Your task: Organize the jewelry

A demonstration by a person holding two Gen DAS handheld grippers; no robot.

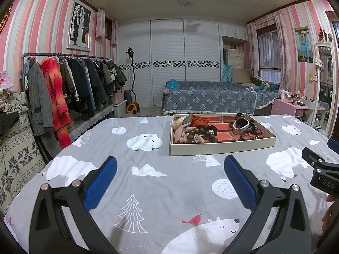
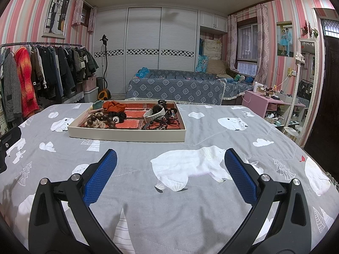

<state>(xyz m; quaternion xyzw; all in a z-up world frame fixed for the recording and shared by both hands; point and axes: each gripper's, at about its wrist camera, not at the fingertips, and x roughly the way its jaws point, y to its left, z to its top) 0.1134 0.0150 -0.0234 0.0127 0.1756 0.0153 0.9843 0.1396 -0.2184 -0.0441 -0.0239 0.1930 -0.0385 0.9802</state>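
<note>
A shallow cream tray [image 1: 222, 146] [image 2: 127, 135] with a red brick-pattern floor lies on the grey bear-print bedspread. Its left side holds a brown bead bracelet [image 1: 196, 132] [image 2: 103, 119], an orange scrunchie [image 1: 200, 120] [image 2: 114, 105] and pale hair pieces. Its right side holds a white band [image 1: 240, 127] [image 2: 153, 113] and tangled black cords [image 1: 252, 132] [image 2: 161, 123]. My left gripper [image 1: 170, 165] is open and empty over the bedspread, short of the tray. My right gripper [image 2: 170, 158] is open and empty, also short of the tray. The right gripper's body shows in the left wrist view [image 1: 322, 169].
A clothes rack [image 1: 70, 84] [image 2: 42, 72] stands to the left of the bed. A blue-covered sofa [image 1: 211, 99] [image 2: 175, 89] and white wardrobe [image 1: 169, 63] lie beyond. A pink side table [image 2: 269, 103] and a mirror [image 2: 305, 84] stand to the right.
</note>
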